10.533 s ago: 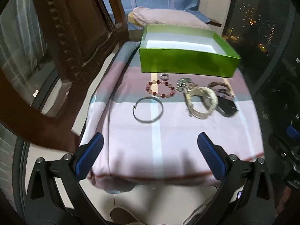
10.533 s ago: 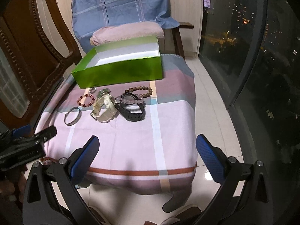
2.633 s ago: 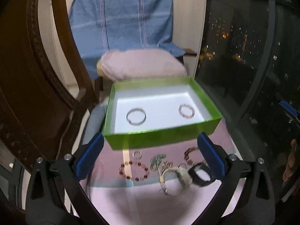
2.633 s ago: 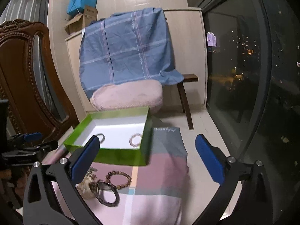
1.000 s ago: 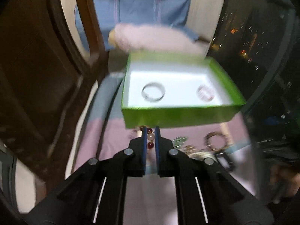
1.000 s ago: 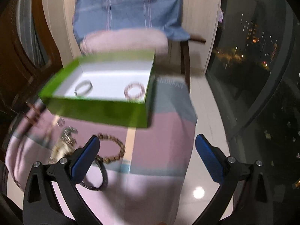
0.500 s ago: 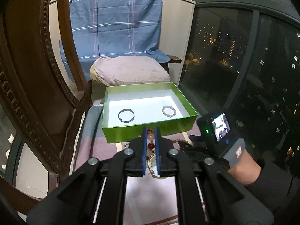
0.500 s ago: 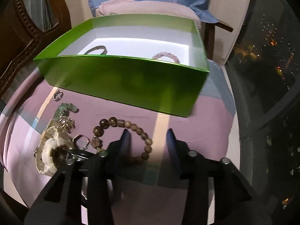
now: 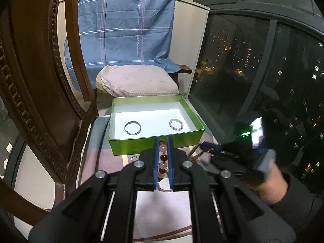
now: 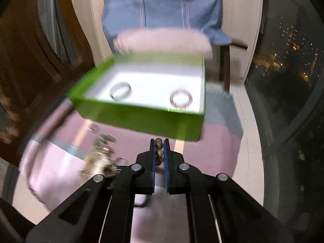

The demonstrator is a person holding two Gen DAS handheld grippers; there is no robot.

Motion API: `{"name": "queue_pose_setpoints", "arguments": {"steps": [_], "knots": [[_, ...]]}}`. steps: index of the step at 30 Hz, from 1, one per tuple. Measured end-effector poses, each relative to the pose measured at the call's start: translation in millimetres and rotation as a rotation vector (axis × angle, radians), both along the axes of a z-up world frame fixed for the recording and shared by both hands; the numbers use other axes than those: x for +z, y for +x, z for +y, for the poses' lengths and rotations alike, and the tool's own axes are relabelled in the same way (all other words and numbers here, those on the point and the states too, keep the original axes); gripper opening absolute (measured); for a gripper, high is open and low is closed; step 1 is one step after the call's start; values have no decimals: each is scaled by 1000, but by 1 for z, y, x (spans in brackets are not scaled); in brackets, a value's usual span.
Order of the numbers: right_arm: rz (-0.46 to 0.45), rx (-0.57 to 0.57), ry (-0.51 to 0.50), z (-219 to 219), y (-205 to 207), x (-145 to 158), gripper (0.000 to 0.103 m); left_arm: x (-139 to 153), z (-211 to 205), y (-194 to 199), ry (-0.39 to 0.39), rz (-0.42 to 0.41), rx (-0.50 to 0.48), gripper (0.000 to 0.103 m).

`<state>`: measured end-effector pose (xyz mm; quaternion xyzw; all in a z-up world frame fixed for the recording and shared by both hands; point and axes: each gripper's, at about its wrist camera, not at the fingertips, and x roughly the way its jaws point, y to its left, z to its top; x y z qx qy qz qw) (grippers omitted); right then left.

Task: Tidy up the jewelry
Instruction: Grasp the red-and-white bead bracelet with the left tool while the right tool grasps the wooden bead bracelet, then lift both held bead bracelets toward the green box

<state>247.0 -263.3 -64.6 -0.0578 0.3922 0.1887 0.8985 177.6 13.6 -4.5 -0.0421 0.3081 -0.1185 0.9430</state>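
My left gripper [image 9: 162,141] is shut on a red and pink bead bracelet [image 9: 163,158] and holds it above the cloth, just in front of the green box [image 9: 156,141]. The box holds a silver bangle [image 9: 132,127] and a pale pink bead bracelet [image 9: 176,124]. My right gripper [image 10: 159,141] is shut on a brown wooden bead bracelet [image 10: 159,151], lifted in front of the green box [image 10: 141,119]. The bangle [image 10: 120,90] and the pink bracelet [image 10: 180,100] show blurred inside it. The right gripper also shows in the left wrist view [image 9: 202,144].
A small ring [image 9: 133,158] lies on the pink striped cloth [image 9: 162,206]. Blurred remaining jewelry [image 10: 101,158] lies left of my right gripper. A carved wooden chair back [image 9: 40,81] stands at the left. A pink cushion [image 9: 137,81] lies behind the box. Glass windows [image 9: 263,70] run along the right.
My right gripper has shut on the brown bead bracelet and lifted it off the cloth toward the box. My left gripper still holds the red and pink bracelet, raised slightly.
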Motion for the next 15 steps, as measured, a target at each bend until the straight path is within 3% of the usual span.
{"name": "queue_pose_setpoints", "arguments": {"steps": [5, 15], "knots": [[-109, -7, 73, -14, -44, 56, 8, 1, -3, -3, -18, 0, -4, 8], [-177, 7, 118, -29, -88, 91, 8, 8, -10, -15, -7, -3, 9, 8]]}}
